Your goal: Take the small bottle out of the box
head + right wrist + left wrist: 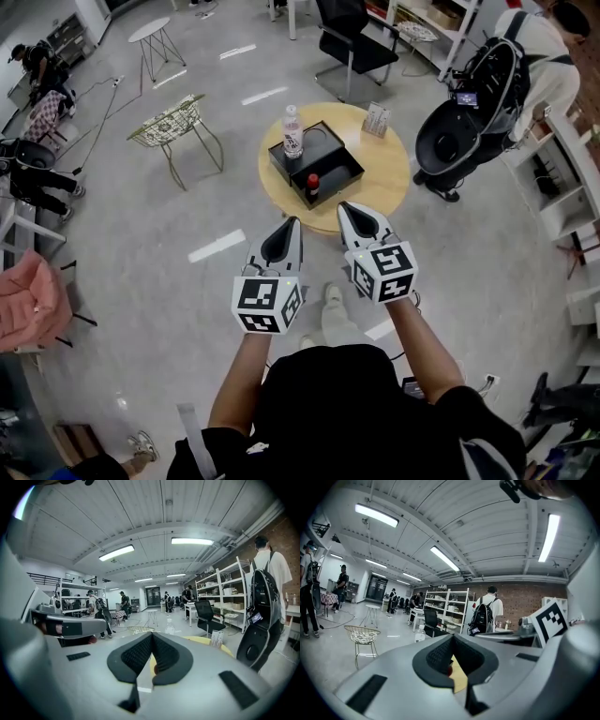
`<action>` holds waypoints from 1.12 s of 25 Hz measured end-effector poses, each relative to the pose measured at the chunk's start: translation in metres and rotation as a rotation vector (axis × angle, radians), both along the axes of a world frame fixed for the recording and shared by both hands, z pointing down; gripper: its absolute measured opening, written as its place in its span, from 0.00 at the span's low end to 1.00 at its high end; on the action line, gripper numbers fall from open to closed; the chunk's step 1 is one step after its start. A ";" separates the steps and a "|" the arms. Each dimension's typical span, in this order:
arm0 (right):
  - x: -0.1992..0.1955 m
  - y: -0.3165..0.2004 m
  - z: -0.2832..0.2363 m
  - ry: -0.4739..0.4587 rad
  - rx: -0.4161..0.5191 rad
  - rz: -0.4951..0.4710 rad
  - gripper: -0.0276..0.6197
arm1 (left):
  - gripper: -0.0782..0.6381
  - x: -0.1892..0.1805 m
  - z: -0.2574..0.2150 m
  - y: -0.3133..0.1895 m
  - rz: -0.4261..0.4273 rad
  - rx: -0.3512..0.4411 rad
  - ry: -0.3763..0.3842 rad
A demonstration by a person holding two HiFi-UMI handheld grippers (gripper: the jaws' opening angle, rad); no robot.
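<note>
Small bottle stands upright at the near end of the box on the counter. Left gripper and right gripper hover short of the counter, jaws together, empty. Open one gripper, lower it around the bottle, clamp, and lift straight up.

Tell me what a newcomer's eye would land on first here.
The round yellow table ahead carries an open black box, and the small red-capped bottle stands in the box's near corner. A taller clear bottle stands at the box's left side. Closer in, the left gripper and right gripper hover side by side near the table's near edge, both shut and empty.
</note>
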State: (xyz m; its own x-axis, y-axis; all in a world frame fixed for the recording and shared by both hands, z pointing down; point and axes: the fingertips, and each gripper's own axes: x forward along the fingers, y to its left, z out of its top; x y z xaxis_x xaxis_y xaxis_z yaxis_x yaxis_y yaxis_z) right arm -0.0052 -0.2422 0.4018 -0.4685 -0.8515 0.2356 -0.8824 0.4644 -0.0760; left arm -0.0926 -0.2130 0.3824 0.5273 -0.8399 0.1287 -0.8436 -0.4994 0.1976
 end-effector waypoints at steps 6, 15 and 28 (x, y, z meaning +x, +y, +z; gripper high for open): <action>0.018 -0.051 0.010 0.000 -0.021 -0.016 0.04 | 0.11 0.020 0.013 -0.050 -0.004 -0.025 0.002; 0.044 -0.107 0.029 -0.006 -0.068 -0.040 0.04 | 0.11 0.047 0.036 -0.103 -0.025 -0.057 -0.008; 0.056 -0.166 0.075 0.007 -0.173 -0.100 0.04 | 0.11 0.070 0.097 -0.155 -0.004 -0.163 -0.089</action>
State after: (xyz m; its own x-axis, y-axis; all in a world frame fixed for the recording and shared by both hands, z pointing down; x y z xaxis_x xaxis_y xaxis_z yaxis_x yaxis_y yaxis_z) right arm 0.0511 -0.4078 0.4763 -0.5465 -0.7471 0.3784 -0.8332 0.5304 -0.1561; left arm -0.0229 -0.3681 0.4799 0.5047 -0.8060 0.3092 -0.8631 -0.4638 0.1998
